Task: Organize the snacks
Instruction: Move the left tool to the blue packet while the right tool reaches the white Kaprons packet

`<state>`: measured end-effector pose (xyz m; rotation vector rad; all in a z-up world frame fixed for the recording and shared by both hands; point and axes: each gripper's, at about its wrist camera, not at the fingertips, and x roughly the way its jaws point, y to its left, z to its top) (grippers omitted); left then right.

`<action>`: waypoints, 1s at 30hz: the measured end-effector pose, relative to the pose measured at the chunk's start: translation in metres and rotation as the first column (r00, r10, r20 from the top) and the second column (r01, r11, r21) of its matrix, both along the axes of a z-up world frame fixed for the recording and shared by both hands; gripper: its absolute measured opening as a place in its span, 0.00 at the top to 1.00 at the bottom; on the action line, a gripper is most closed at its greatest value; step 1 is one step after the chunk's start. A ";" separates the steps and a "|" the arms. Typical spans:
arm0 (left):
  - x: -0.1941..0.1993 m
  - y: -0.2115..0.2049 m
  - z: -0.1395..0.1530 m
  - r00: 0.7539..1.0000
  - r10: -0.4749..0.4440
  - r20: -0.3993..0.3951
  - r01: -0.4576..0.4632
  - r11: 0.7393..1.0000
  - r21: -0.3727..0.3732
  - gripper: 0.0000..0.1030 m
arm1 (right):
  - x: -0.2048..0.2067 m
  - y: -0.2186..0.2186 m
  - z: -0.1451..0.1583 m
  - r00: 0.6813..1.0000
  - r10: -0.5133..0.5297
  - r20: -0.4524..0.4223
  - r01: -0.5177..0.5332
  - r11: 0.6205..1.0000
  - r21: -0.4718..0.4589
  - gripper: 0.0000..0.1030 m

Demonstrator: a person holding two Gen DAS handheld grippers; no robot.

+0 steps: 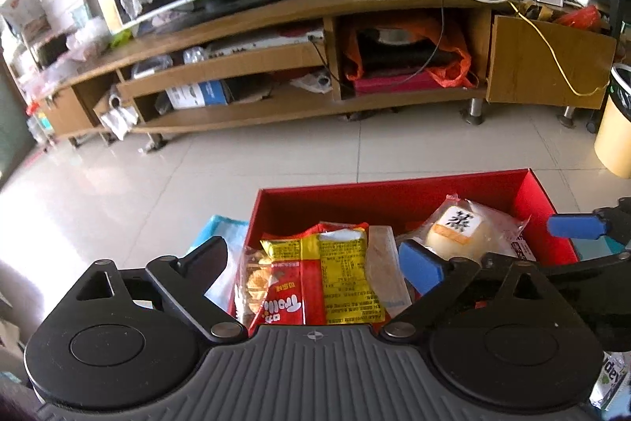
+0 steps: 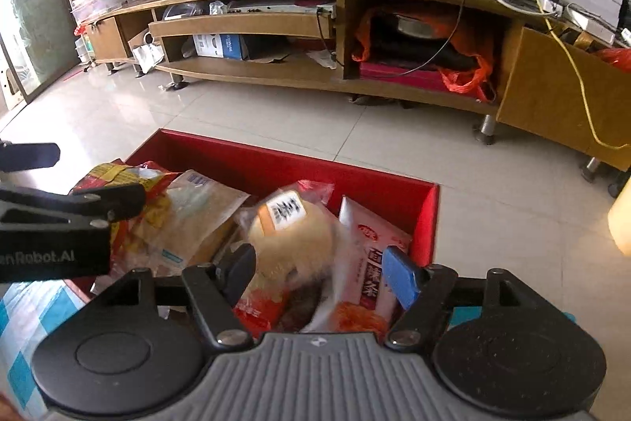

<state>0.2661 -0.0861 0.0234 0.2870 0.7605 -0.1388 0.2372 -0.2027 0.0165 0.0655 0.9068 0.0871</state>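
Observation:
A red box point(image 1: 394, 190) point(image 2: 276, 160) holds several snack packs. In the left wrist view my left gripper point(image 1: 315, 255) is open above a yellow and red snack bag point(image 1: 315, 279) and a clear cracker pack point(image 1: 252, 287), touching neither. A wrapped bun with a black character label point(image 1: 461, 227) lies at the box's right. In the right wrist view my right gripper point(image 2: 319, 271) is open over that bun point(image 2: 292, 231), which looks blurred, beside a red and white noodle pack point(image 2: 370, 263). The right gripper's blue pads point(image 1: 575, 225) show in the left view.
The box sits on a blue and white checked cloth point(image 2: 23, 310). Beyond lies a tiled floor point(image 1: 276, 152) and a long wooden TV stand point(image 1: 315, 66) with a lace-draped screen. A yellow bin point(image 1: 615, 129) stands at the right. A beige flat pack point(image 2: 197, 216) lies mid-box.

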 end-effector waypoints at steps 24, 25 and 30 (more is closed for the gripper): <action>-0.081 -0.014 0.014 0.993 -0.091 -0.074 0.087 0.994 -0.062 0.03 | -0.083 -0.043 0.012 0.993 -0.036 -0.108 0.027 0.996 -0.087 0.30; -0.085 -0.015 0.011 0.991 -0.100 -0.093 0.094 0.993 -0.071 0.03 | -0.087 -0.047 0.009 0.992 -0.039 -0.122 0.028 0.996 -0.088 0.30; -0.110 -0.036 -0.018 0.966 -0.157 -0.207 0.144 0.986 -0.079 0.03 | -0.105 -0.069 -0.009 0.979 -0.063 -0.193 0.043 0.993 -0.106 0.30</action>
